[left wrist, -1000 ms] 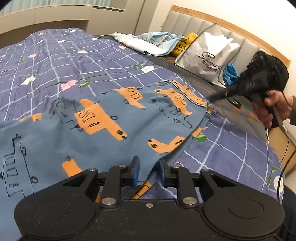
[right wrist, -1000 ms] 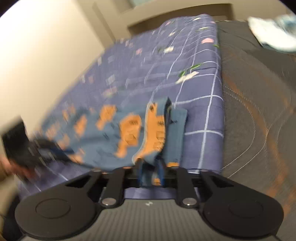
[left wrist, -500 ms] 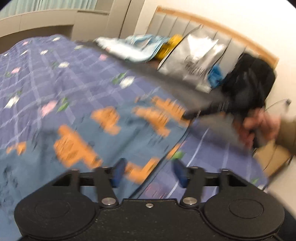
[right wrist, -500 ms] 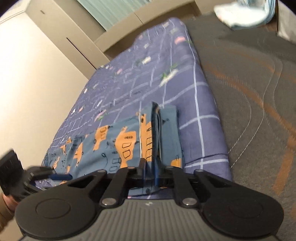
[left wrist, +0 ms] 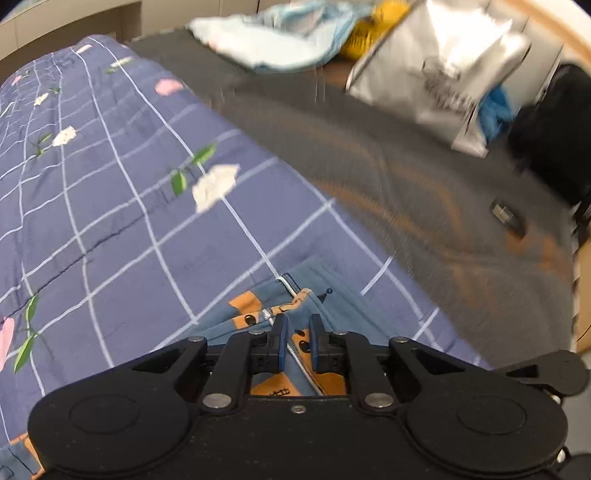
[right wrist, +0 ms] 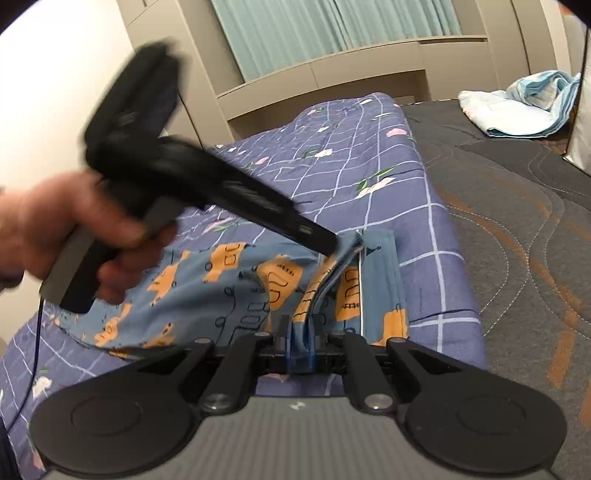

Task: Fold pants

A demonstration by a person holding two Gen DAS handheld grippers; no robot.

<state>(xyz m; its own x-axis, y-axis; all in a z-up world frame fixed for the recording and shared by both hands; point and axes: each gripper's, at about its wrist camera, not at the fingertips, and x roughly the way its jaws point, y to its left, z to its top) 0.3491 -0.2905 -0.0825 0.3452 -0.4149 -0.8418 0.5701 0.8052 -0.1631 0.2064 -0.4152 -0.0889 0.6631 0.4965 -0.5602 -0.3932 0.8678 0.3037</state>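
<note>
Blue pants (right wrist: pixel 229 284) with orange vehicle prints lie on a checked purple quilt (right wrist: pixel 343 166). My right gripper (right wrist: pixel 302 347) is shut on a raised fold of the waist end at the bottom of the right wrist view. From there the fold runs up to my left gripper (right wrist: pixel 328 246), which a hand (right wrist: pixel 74 229) holds. In the left wrist view the left gripper (left wrist: pixel 297 343) has its jaws closing on the pants (left wrist: pixel 258 314), with the fabric and a white drawstring (left wrist: pixel 291 291) between the blue pads.
Right of the quilt (left wrist: pixel 110 206) is bare grey mattress (left wrist: pixel 424 206) with a small dark object (left wrist: pixel 508 218). A silver bag (left wrist: pixel 450 74), a light blue cloth (left wrist: pixel 288 40) and a yellow item (left wrist: pixel 373 33) lie near the headboard. Wardrobe and curtain (right wrist: pixel 332 33) stand behind.
The left gripper opened, let go of the pants leg, swept right to the waist end next to the right gripper, and closed there. The right gripper kept its hold on the fold.
</note>
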